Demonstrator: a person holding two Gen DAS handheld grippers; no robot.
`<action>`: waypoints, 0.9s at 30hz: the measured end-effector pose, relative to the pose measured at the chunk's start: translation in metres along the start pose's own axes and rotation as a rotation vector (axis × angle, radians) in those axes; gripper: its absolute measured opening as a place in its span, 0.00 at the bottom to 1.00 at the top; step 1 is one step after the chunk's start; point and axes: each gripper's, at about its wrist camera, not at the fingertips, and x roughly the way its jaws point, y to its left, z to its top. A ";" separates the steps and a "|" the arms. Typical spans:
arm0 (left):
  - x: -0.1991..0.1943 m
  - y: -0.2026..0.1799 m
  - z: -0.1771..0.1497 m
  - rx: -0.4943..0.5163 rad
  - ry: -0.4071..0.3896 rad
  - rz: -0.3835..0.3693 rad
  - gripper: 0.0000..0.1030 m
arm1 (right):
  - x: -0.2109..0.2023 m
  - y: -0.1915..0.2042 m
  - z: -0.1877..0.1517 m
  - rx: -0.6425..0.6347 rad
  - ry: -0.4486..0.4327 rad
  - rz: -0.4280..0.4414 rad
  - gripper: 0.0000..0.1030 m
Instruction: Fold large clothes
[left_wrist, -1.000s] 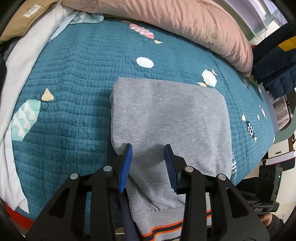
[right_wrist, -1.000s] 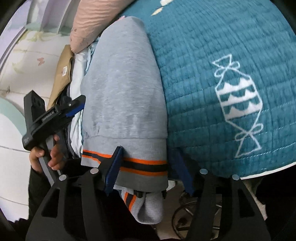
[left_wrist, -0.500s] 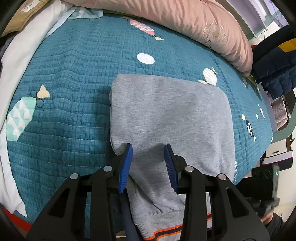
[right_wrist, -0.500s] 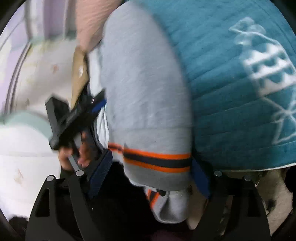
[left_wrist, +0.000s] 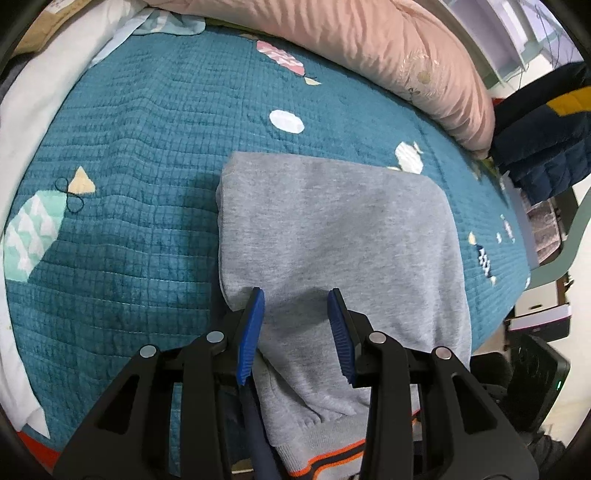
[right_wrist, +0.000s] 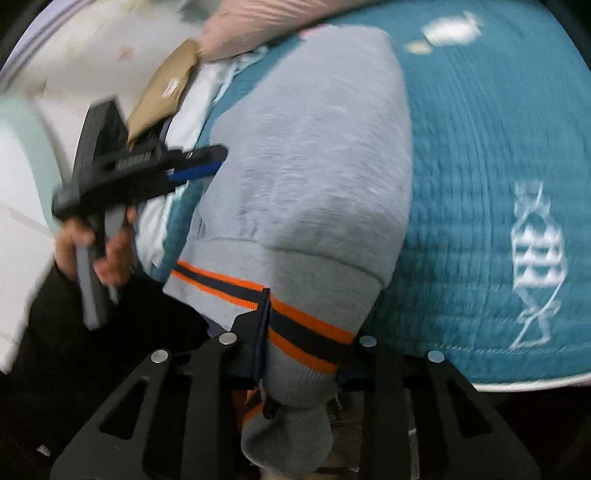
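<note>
Lying folded on the teal quilted bedspread (left_wrist: 140, 221), the grey fleece sweatshirt (left_wrist: 332, 229) hangs its orange-and-navy striped hem (right_wrist: 295, 325) over the bed's edge. The right gripper (right_wrist: 299, 350), wider a moment ago, is closing its jaws on that hem; the left gripper (left_wrist: 295, 321) stays part-open, straddling the grey cloth.

Teal quilted bed (left_wrist: 147, 229), folded grey sweatshirt (left_wrist: 332, 229), pink duvet (left_wrist: 369, 48)

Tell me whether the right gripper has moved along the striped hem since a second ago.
Yes. The right gripper has slid toward the hem's right end, nearer the teal quilt's fish print; its jaws are closing with the hem between them.
</note>
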 end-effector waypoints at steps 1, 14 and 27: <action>-0.003 0.002 0.001 0.000 -0.001 -0.009 0.36 | 0.001 0.006 -0.002 -0.033 -0.009 -0.025 0.24; -0.021 -0.002 0.048 0.050 -0.043 0.014 0.63 | 0.019 0.009 -0.020 -0.161 -0.020 -0.106 0.23; 0.027 0.017 0.079 0.041 0.093 -0.015 0.78 | 0.018 -0.023 -0.017 -0.005 0.014 0.052 0.24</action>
